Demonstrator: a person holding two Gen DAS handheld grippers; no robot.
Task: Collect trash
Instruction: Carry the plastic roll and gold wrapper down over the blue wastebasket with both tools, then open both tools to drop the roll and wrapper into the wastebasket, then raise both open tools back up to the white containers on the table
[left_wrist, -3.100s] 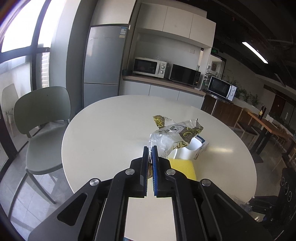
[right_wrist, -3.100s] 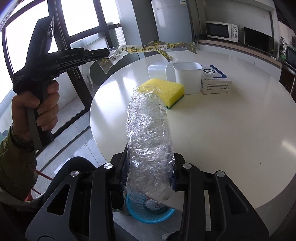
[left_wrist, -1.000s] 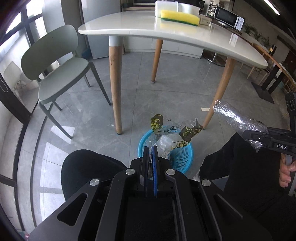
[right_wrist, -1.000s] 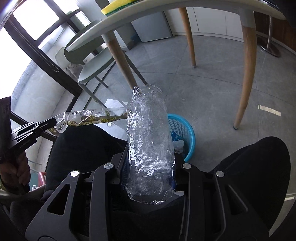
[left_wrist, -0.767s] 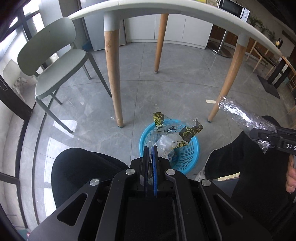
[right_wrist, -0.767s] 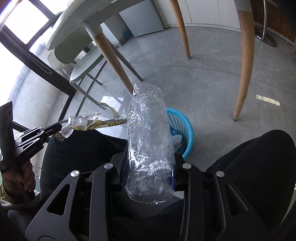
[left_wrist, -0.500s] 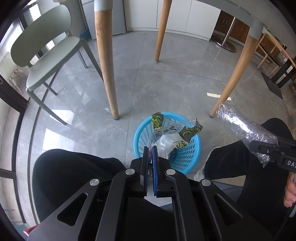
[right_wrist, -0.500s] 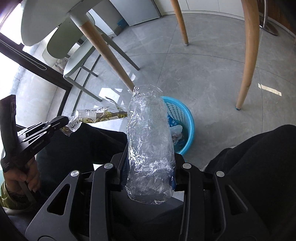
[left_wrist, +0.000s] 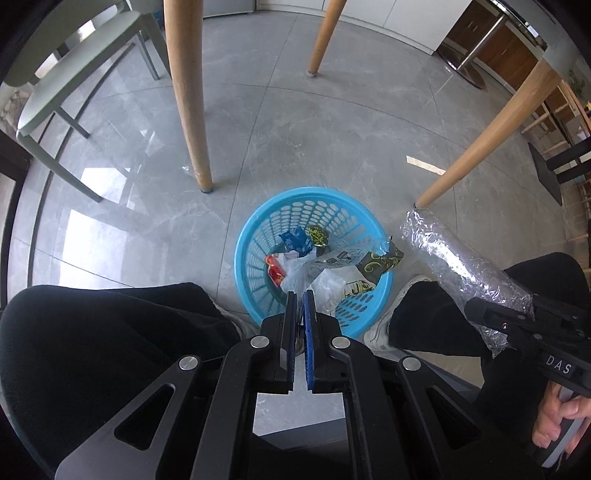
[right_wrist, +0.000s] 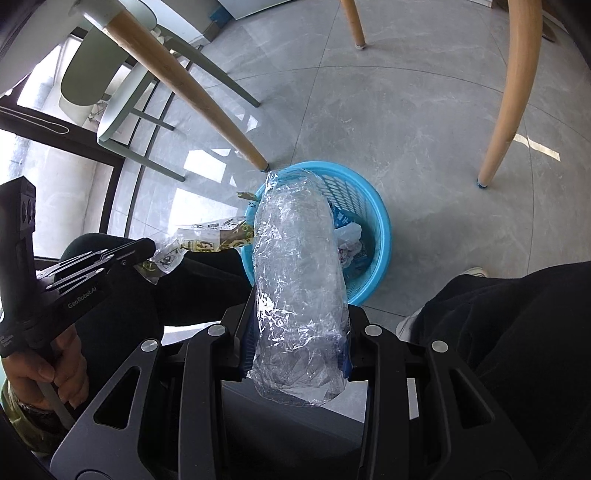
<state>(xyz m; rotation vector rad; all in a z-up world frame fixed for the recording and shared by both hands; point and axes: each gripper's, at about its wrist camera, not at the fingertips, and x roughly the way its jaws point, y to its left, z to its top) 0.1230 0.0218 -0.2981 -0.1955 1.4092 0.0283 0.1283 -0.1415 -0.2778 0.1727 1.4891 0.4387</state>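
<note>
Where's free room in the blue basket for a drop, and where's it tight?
The blue basket is bare along its far wall and left side, next the wooden table leg. Its near half is crowded with a white bag, a red packet and blue packets. The wrapper in the left tool hangs over the near-right rim.

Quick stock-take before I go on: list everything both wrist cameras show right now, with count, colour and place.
basket: one, blue, on the floor between the person's legs.
trash in basket: several pieces, blue, red, white, inside the basket.
snack wrapper: one, clear with dark green and yellow print, over the basket.
crumpled plastic roll: one, clear, above the basket's near rim.
table legs: three, wooden, behind the basket.
chair: one, pale green, far left.
floor: grey tiles.
legs: two, black trousers.
left gripper: black, shut on the wrapper.
right gripper: black, shut on the roll.
</note>
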